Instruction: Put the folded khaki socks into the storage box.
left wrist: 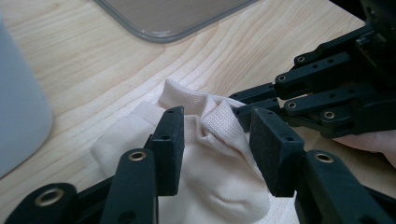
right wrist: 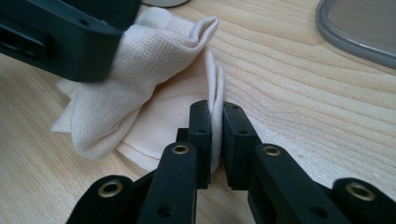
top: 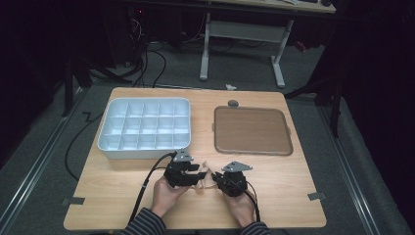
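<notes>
Wooden table, compartment tray, brown tray, sock

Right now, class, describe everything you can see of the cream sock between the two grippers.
The cream sock is a soft ribbed knit, crumpled and partly folded on the wooden table, in front of the white compartment box and brown tray. The right gripper pinches a thin upright fold of it. The left gripper straddles its bunched cuff with jaws apart, pads not pressing.
</notes>
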The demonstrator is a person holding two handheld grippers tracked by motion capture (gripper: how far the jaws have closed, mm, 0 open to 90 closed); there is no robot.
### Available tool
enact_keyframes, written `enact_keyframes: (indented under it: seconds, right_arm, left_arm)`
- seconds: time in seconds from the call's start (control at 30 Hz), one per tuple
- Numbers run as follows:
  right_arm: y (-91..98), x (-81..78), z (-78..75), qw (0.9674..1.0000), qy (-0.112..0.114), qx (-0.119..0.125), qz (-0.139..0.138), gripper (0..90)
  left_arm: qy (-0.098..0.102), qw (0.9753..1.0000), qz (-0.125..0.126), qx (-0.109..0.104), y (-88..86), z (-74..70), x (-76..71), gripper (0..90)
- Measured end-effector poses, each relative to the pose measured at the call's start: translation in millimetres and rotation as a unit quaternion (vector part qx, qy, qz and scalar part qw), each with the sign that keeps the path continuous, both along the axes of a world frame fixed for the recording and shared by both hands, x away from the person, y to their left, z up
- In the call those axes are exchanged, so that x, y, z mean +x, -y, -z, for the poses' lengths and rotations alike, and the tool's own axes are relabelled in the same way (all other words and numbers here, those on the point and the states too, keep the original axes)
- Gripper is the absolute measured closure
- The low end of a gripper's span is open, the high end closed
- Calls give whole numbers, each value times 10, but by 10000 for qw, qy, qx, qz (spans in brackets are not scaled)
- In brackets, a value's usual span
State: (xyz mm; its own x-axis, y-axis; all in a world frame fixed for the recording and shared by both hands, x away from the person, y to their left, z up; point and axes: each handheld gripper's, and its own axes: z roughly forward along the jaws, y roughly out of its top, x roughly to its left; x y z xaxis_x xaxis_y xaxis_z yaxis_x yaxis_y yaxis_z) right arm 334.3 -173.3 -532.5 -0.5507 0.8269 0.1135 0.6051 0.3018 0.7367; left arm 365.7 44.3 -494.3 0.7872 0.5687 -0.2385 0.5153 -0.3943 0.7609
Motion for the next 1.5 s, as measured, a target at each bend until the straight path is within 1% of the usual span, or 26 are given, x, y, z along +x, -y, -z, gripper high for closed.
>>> enact_keyframes:
  seconds: [0.13,0.23,0.33,0.47,0.5,0.53,0.6,0.67,0.9,1.03,1.07,1.13,1.2,1.27,1.3,1.33,1.4,1.43,1.5]
  right_arm:
    - [6,1,-4,10000,-51,29,18,816]
    - [11,6,-9,10000,-71,22,10,809]
    - [12,8,-12,9999,-97,40,9,809]
    - [10,13,-14,9999,-142,58,-15,829]
    - [10,16,-15,9999,-137,51,-33,831]
    - [11,20,-17,9999,-148,40,-48,833]
    - [10,24,-20,9998,-158,33,-64,836]
    - [11,26,-19,9998,-161,34,-71,838]
    - [0,39,-14,9998,-148,55,-112,840]
    - [-14,42,-14,9998,-150,48,-115,836]
    - [-16,41,-14,9998,-145,48,-107,817]
    - [-10,42,-18,9999,-128,38,-27,732]
    - [20,43,-33,9997,-213,116,73,703]
    - [39,13,-67,9998,-166,114,96,703]
    - [48,-8,-93,9998,-96,117,94,705]
    - [63,-66,-156,9999,22,118,79,724]
    - [63,-86,-179,9999,52,94,49,735]
    - [46,-145,-246,9998,197,64,-21,764]
    - [17,-204,-319,9993,354,35,-123,786]
  left_arm:
    - [31,9999,-123,-31,-118,-30,-13,540]
    - [14,9997,-256,-32,-195,-14,-12,540]
    - [-79,9991,-420,29,-278,43,-2,539]
    - [-218,9976,-629,175,-376,143,13,546]
    - [-234,9972,-679,209,-398,166,16,557]
    - [-252,9969,-710,232,-413,186,16,587]
    - [-277,9967,-721,250,-426,223,15,616]
    - [-309,9966,-702,285,-419,256,15,623]
    - [-305,9967,-696,283,-376,295,15,617]
    - [-270,9963,-727,371,-340,318,8,602]
    - [-252,9962,-739,390,-334,321,7,591]
    - [-228,9958,-777,428,-329,322,5,559]
    - [-217,9954,-813,468,-334,318,3,528]
    - [-203,9953,-801,497,-337,316,0,520]
    - [-194,9953,-797,510,-337,316,-2,518]
    - [-172,9952,-809,524,-332,317,-5,512]
    - [-162,9951,-818,528,-329,318,-7,509]
    - [-150,9950,-826,532,-326,319,-11,504]
    - [-141,9950,-830,535,-324,320,-13,500]
